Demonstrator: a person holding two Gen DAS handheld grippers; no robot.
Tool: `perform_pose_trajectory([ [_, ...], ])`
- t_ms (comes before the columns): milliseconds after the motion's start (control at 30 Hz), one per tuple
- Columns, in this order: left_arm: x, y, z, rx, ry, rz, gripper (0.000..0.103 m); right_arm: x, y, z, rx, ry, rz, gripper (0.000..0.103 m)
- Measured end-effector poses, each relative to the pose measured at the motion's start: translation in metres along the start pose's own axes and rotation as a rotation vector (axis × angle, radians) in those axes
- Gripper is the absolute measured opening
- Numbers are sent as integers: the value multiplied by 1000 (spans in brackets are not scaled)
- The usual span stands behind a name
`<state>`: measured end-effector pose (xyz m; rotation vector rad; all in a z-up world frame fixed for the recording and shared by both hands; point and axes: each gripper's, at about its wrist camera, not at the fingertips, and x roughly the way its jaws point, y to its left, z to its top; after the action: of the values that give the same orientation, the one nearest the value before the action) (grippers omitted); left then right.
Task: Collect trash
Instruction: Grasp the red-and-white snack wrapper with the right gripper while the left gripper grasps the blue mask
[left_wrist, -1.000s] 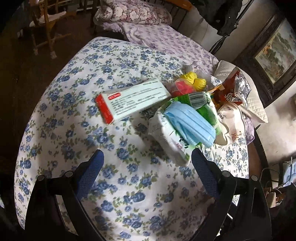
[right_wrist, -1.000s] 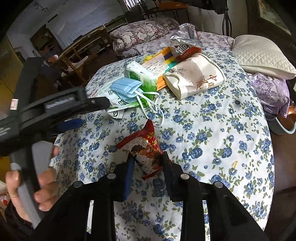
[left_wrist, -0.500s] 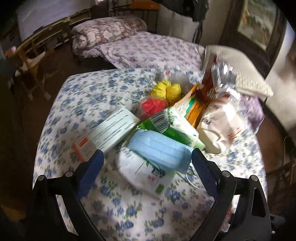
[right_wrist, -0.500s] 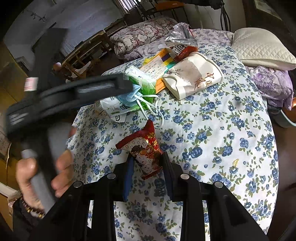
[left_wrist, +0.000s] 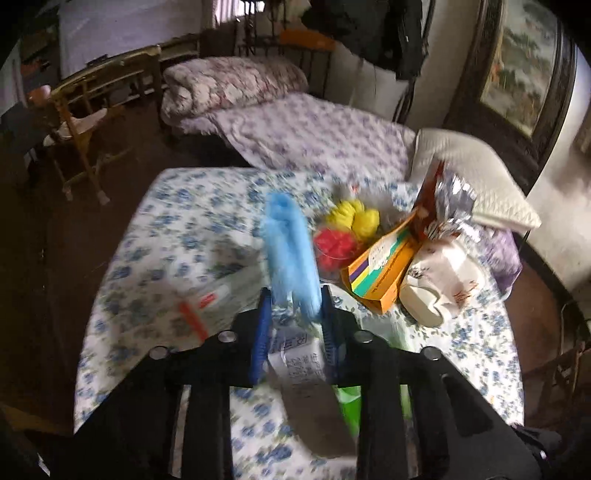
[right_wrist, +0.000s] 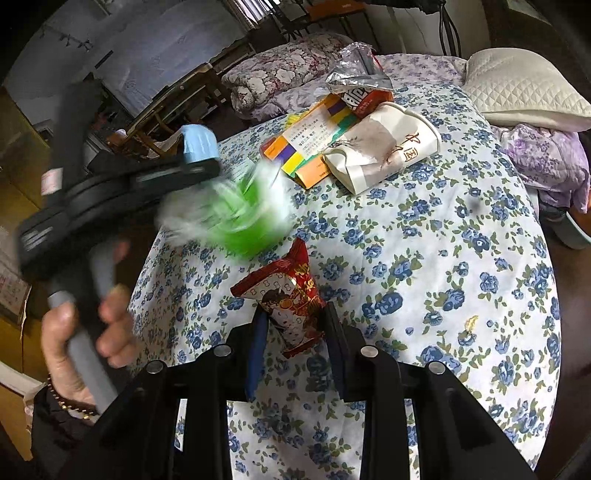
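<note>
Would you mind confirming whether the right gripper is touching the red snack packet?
Touching: in the right wrist view the right gripper has both fingers pressed against the red snack packet.

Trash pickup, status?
Left gripper jaws closing on blue mask and tissue pack. Right gripper holds red snack wrapper. Boxes, pouch remain on table.

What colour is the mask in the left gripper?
Light blue mask, clearest in the left wrist view.

White bag (right_wrist: 384, 147): two brush-written characters, 中国
Orange box (right_wrist: 306, 142): label print too small to read
Tissue pack (left_wrist: 299, 354): print blurred, unreadable
</note>
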<state>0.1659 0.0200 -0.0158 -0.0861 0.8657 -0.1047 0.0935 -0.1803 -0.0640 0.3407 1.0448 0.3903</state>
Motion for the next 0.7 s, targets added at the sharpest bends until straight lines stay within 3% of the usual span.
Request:
perform_pose_trajectory([
  [133,-23,16,-5,-45,-21,-43,23,-3,0,-2,-2,-5,10,31],
  [233,-10,18,-8,-51,30,-59,23,-4,1,-2,-5,-4,15,31],
  [367,8,3,-10,-14,60,-19,23,-6,1,-1,0,-11,24,31],
  [500,26,0,-9,-17,110,-54,24,-7,1,-1,1,-13,29,31],
  [633,49,8,-11,-44,195,-75,28,-7,0,-2,4,-12,31,31],
  [700,57,14,-8,-62,229,-102,39,-8,0,-2,6,-13,35,31],
])
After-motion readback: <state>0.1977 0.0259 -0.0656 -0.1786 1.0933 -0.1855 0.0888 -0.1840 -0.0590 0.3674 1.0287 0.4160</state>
